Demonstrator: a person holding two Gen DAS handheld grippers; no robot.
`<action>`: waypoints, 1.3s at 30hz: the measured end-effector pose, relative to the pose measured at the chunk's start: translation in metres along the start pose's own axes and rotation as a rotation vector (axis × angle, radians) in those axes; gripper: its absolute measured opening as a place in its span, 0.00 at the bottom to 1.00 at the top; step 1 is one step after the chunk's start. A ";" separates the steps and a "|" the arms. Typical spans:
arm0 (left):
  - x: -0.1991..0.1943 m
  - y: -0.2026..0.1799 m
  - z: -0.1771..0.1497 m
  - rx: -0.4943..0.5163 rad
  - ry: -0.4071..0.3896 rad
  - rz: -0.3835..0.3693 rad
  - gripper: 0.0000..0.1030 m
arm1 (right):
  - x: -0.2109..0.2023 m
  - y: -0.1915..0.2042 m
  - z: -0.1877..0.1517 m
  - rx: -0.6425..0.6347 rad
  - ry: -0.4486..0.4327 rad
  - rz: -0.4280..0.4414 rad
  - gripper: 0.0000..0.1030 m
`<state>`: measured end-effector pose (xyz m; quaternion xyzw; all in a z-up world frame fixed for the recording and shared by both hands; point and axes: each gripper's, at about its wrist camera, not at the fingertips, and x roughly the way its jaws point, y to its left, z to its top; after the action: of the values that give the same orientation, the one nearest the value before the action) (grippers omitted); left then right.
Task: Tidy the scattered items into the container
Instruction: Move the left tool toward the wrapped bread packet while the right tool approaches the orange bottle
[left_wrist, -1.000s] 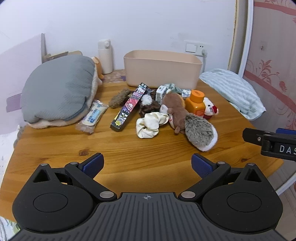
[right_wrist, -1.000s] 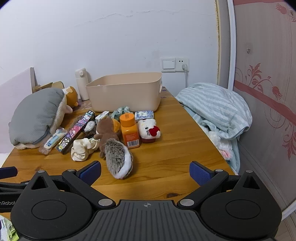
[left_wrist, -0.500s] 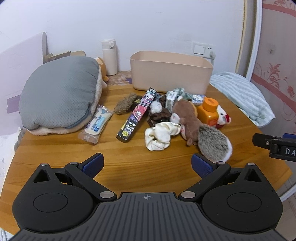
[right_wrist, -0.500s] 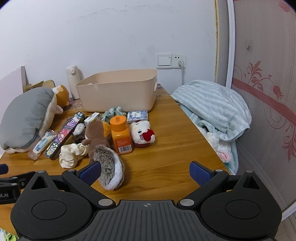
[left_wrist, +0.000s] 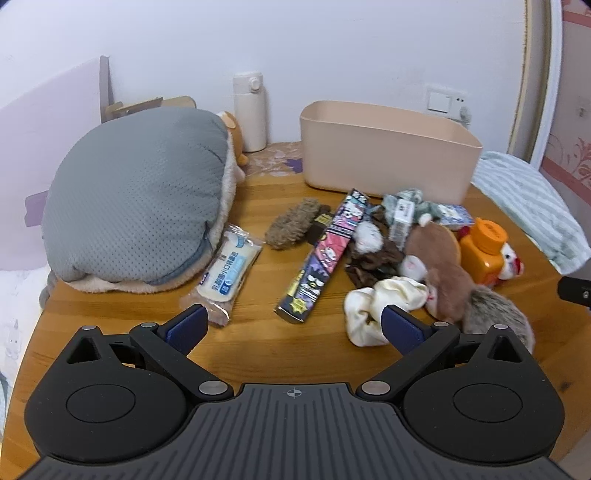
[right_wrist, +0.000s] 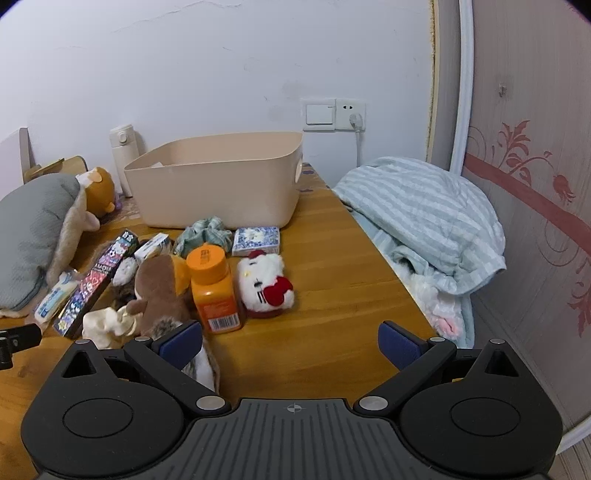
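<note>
A beige plastic bin (left_wrist: 388, 157) (right_wrist: 218, 188) stands at the back of the wooden table. In front of it lies a pile: a long cartoon-print box (left_wrist: 325, 254), a cream scrunchie (left_wrist: 380, 306), a brown hedgehog plush (left_wrist: 454, 280), an orange bottle (right_wrist: 214, 291), a white plush with a red bow (right_wrist: 264, 284), a blue-patterned packet (right_wrist: 256, 240) and a white snack packet (left_wrist: 227, 267). My left gripper (left_wrist: 293, 328) is open just short of the cartoon box and scrunchie. My right gripper (right_wrist: 291, 341) is open near the bottle and the white plush. Neither holds anything.
A large grey cushion plush (left_wrist: 136, 199) fills the table's left side. A white flask (left_wrist: 249, 110) stands by the wall. A striped blanket (right_wrist: 424, 218) lies off the right edge. The table's front strip is bare wood (left_wrist: 277, 354).
Both grippers have moved forward toward the pile, so the items look larger and nearer. The left view has swung left. Nothing was grasped.
</note>
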<state>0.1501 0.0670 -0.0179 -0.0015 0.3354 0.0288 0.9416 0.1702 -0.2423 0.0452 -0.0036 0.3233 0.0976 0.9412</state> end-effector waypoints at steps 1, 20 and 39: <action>0.004 0.002 0.001 -0.002 0.002 0.001 1.00 | 0.003 0.001 0.002 -0.006 -0.001 0.004 1.00; 0.054 0.033 0.014 -0.029 0.014 0.050 0.99 | 0.058 0.028 0.021 -0.122 -0.029 0.123 0.79; 0.086 0.058 0.018 -0.109 0.039 0.036 0.82 | 0.085 0.053 0.032 -0.219 -0.026 0.140 0.59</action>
<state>0.2246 0.1303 -0.0577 -0.0473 0.3517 0.0642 0.9327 0.2450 -0.1728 0.0214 -0.0826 0.2978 0.1976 0.9303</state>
